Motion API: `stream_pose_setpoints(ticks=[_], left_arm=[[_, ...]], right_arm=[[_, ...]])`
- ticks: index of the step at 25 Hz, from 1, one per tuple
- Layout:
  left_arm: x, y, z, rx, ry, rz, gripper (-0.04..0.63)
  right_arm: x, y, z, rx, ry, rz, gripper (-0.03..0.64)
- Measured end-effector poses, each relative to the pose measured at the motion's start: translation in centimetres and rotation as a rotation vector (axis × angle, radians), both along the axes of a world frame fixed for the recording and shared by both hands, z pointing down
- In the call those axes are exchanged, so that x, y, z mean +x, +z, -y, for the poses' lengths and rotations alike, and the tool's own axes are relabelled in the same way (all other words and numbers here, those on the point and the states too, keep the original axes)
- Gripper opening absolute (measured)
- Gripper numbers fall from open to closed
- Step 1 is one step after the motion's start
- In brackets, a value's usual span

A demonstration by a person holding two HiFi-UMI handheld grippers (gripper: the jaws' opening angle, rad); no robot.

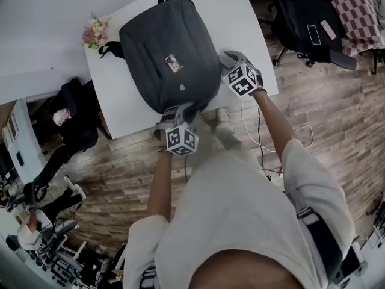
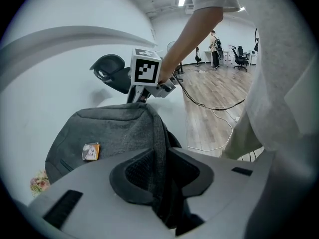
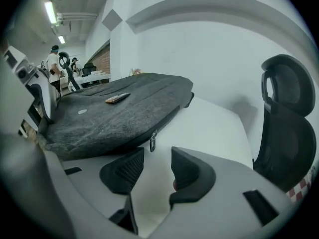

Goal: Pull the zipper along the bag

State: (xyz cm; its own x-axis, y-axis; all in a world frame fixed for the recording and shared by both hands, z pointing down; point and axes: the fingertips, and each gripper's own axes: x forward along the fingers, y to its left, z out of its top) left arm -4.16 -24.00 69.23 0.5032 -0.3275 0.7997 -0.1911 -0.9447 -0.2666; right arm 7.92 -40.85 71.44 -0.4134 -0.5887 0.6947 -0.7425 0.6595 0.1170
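Observation:
A dark grey backpack (image 1: 171,53) lies flat on the white table (image 1: 252,35), with a small orange tag (image 1: 173,63) on its front. My left gripper (image 1: 183,108) is at the bag's near edge. In the left gripper view it (image 2: 162,171) is shut on a fold of the bag's fabric (image 2: 154,138). My right gripper (image 1: 225,58) is at the bag's right side. In the right gripper view it (image 3: 157,171) stands open over bare table. The metal zipper pull (image 3: 153,142) hangs from the bag's side seam just ahead of the pads, apart from them.
A bunch of flowers (image 1: 95,30) sits at the table's left corner. Black office chairs stand beyond the right end (image 1: 301,17) and at the left (image 1: 72,119). Cables (image 1: 258,131) trail on the wood floor by the table's near edge.

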Motion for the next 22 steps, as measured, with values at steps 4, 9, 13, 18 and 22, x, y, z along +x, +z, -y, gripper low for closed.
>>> stream_pose_setpoints(ticks=[4, 9, 13, 18, 22], left_arm=[[0.1, 0.1, 0.0, 0.006, 0.018, 0.006, 0.106], [0.1, 0.2, -0.1, 0.000, 0.024, 0.006, 0.106], [0.2, 0.3, -0.1, -0.006, 0.023, 0.004, 0.106], [0.3, 0.2, 0.0, -0.010, 0.011, -0.003, 0.107], [0.1, 0.3, 0.1, -0.014, -0.011, -0.009, 0.107]], right_arm=[[-0.6, 0.2, 0.8, 0.005, -0.070, -0.012, 0.184], [-1.1, 0.3, 1.8, 0.001, -0.116, -0.011, 0.184], [-1.7, 0.3, 2.0, -0.004, -0.150, -0.012, 0.145], [-1.9, 0.0, 1.5, 0.032, -0.179, -0.072, 0.021], [-1.5, 0.1, 1.2, 0.033, -0.218, -0.176, 0.020]])
